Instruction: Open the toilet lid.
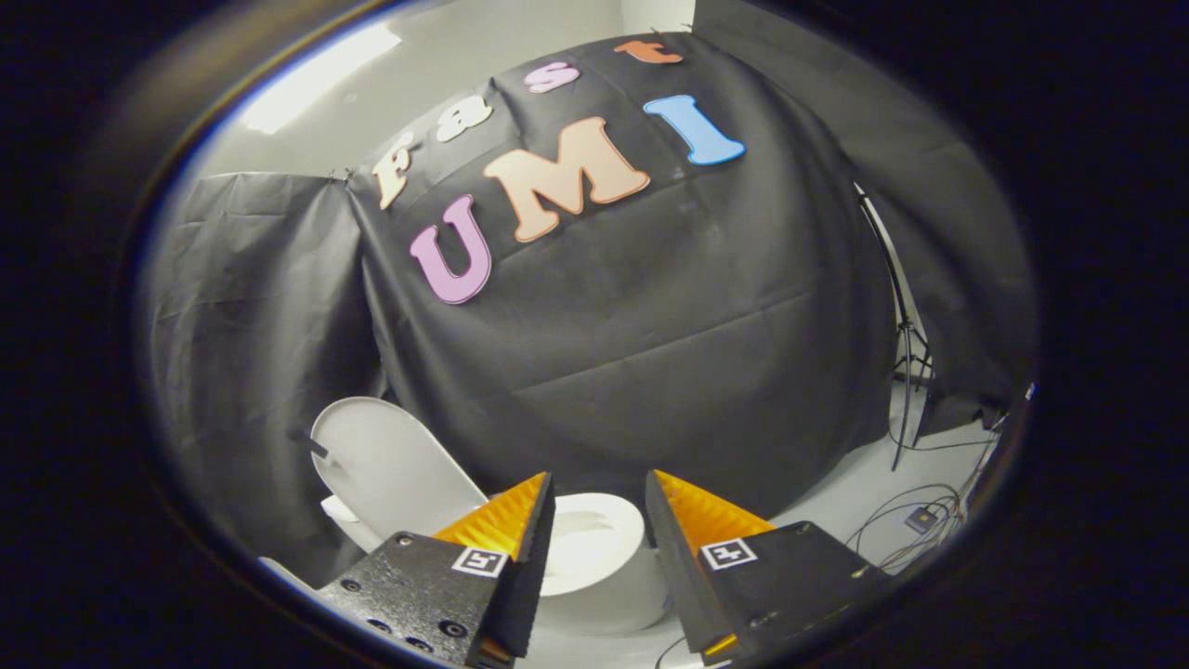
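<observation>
Hand-held gripper (599, 506) nearest the lens, fingers spread with a clear gap between them, nothing pinched. Square marker tag (479, 561) on the top of the left finger block, a matching one on the right.

Just ahead and below, seen through the gap: the white toilet seat (594, 548), a rounded ring, partly hidden behind both fingers. Fingertips sit above it; contact cannot be judged.

Beyond the left finger: the toilet lid (385, 465), white, oval, raised and tilted back against the dark cloth. Lid stands open, apart from the fingers.

Further right, on the pale floor (864, 483): loose cables (915, 530) and a small box. A thin light stand (901, 372) rises beside them.

Farthest: the black cloth wall (650, 334), draped and creased, behind the toilet.
</observation>
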The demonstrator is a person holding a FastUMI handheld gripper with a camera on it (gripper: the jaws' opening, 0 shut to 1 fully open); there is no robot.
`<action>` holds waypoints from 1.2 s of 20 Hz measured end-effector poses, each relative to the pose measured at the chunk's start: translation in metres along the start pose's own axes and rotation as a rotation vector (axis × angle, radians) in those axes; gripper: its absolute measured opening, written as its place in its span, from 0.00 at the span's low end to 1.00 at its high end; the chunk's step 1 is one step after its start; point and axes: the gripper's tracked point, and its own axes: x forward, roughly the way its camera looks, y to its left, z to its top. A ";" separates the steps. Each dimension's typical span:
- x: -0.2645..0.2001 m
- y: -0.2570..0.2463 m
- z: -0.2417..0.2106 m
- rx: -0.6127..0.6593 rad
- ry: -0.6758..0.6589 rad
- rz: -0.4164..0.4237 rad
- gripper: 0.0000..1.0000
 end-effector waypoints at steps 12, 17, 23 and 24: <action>-0.055 -0.053 0.010 -0.178 0.058 -0.118 0.61; -0.062 -0.056 0.019 -0.237 0.074 -0.151 0.61; -0.067 -0.060 0.022 -0.255 0.088 -0.185 0.61; -0.069 -0.060 0.019 -0.251 0.104 -0.192 0.61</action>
